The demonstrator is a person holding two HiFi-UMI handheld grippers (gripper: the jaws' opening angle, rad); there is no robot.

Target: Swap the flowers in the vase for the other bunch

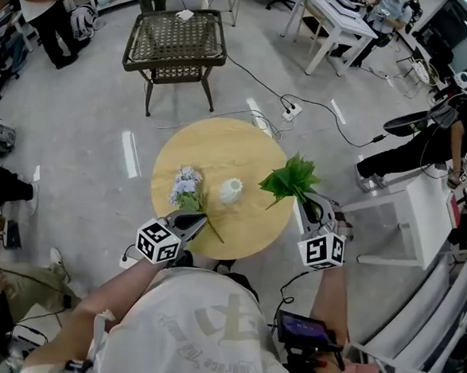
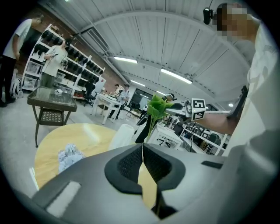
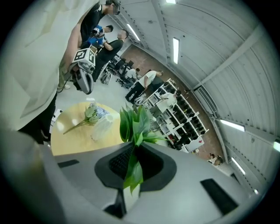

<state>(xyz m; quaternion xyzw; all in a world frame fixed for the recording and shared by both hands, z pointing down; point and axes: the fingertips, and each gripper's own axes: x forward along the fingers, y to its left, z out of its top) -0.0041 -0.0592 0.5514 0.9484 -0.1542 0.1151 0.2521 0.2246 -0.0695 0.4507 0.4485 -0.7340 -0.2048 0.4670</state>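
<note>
On the left of the round wooden table (image 1: 220, 145), the pale blue flower bunch (image 1: 187, 188) lies flat. Its blooms point toward the far side and its thin stem runs toward the near right edge. The left gripper (image 1: 197, 221) is at the near left rim, its tip just beside that stem. In the left gripper view its 2 jaws are pressed together with nothing between them, and the blue blooms lie on the tabletop off to its left.

Near the middle of the table stands the white vase (image 1: 231, 191), upright, just right of the blue bunch and apart from it.

To the right of the vase, the green leafy bunch (image 1: 291, 179) is above the table's right edge, clenched in the right gripper (image 1: 310, 205). In the right gripper view the jaws are closed on the bunch's lower part, and the leaves fan out beyond the tips. From there the vase and the blue bunch show side by side on the table.

On the grey floor on the far side, well apart, is a dark wicker side table (image 1: 176, 38). A white table (image 1: 407, 210) stands on the right.
</note>
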